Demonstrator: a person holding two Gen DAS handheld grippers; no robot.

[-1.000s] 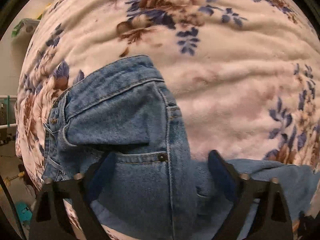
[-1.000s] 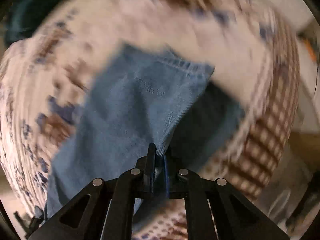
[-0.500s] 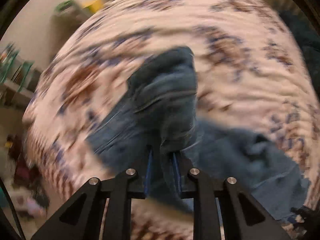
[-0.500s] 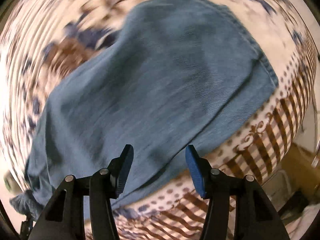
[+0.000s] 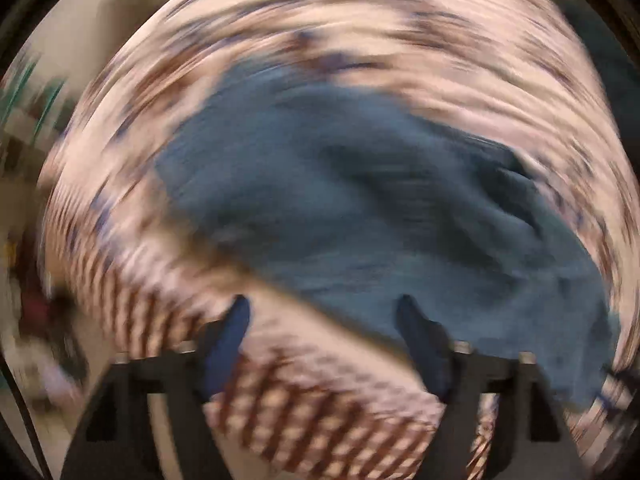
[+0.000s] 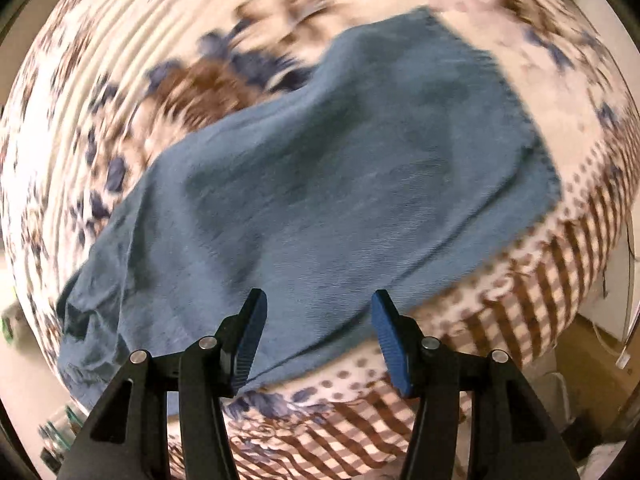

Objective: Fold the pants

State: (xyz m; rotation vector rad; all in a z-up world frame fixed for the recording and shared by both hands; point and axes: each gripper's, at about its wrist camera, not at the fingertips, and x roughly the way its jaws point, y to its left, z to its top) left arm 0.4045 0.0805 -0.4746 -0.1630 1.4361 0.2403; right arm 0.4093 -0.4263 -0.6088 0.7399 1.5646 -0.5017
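Pants (image 6: pixel 320 184) lie spread on the flowered blanket (image 6: pixel 532 32), one long edge running beside the blanket's checked border (image 6: pixel 560 264). Both tongs stand released above them, nothing between the pads: left tongs (image 5: pixel 324 344) over that same edge, right tongs (image 6: pixel 316 336) over the denim just inside the border. My judgement is that the fold has just been laid, so the next grasp should wait until the cloth settles, then take two corners squarely. A second ago the right tongs were clenched on denim; the left tongs' jaws have just been opening, free of cloth.
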